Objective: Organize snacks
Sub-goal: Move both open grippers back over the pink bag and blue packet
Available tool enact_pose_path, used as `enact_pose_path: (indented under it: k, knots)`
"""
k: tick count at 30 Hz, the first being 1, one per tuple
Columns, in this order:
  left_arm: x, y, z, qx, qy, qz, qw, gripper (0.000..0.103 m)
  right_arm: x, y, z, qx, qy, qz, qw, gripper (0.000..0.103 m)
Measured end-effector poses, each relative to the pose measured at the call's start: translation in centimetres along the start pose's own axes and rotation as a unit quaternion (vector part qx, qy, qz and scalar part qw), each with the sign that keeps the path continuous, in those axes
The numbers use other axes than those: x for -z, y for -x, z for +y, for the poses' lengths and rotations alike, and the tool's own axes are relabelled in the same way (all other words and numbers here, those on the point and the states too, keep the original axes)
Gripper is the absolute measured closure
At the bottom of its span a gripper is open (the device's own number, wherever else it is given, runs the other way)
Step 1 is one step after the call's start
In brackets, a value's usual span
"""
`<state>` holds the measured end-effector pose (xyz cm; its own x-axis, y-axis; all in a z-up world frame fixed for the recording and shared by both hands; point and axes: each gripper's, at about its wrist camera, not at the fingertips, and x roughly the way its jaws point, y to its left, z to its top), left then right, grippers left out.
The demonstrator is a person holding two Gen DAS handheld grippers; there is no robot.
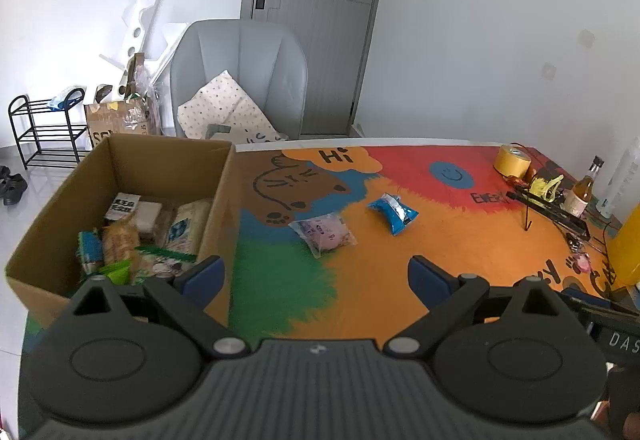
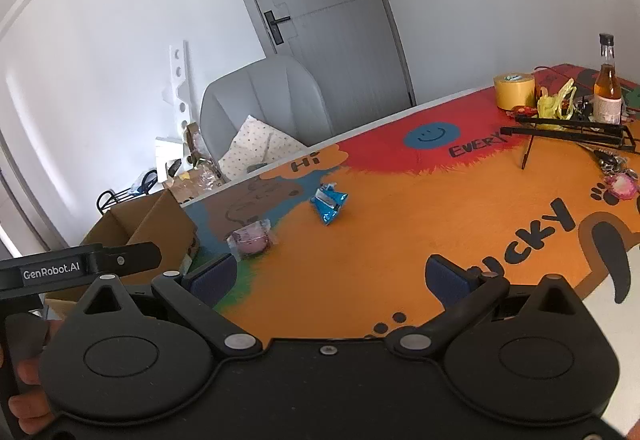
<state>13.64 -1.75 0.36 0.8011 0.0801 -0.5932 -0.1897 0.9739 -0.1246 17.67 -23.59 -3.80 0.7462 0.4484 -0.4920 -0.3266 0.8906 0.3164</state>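
Two snacks are left loose on the colourful painted worktop [image 1: 400, 272]: a clear plastic packet with a pink filling [image 1: 323, 233], lying flat where the green, blue and orange patches meet, and a crumpled blue foil packet [image 1: 393, 213] a little beyond it on the orange. They lie near each other but apart. Left of them, at the worktop's edge, stands an open brown cardboard box [image 1: 224, 200] already holding several wrapped snacks.

The left tool [image 1: 316, 272] hovers empty above the worktop near the box wall, its blue-padded fingers [image 1: 430, 276] spread wide. The right tool [image 2: 330, 276] is likewise empty and spread wide, hanging over the orange area with both packets ahead of it.

The step in hand seems to be picking up the next loose packet. The pink one is closest to the box and to the left tool, so it is the sensible choice. It lies flat and looks slippery, so a low approach straddling its narrower width, pinching the bulging middle rather than a thin seam, should hold best. Then lift clear of the box wall before releasing inside.
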Motion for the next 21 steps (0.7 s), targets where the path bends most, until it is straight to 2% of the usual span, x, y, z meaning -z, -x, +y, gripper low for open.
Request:
enact_pose_path:
  k: [13, 21]
  knots:
    - [-1.1, -4.5, -2.0, -0.010, -0.014, 0.012, 0.9998, 0.005, -1.0, -4.1, -2.4, -0.011, -0.014, 0.012, 1.000, 0.000]
    - [-1.6, -8.5, -2.4, -0.013, 0.002, 0.037, 0.9992, 0.006, -1.7, -7.8, -3.9, -0.024, -0.025, 0.022, 0.999, 0.001]
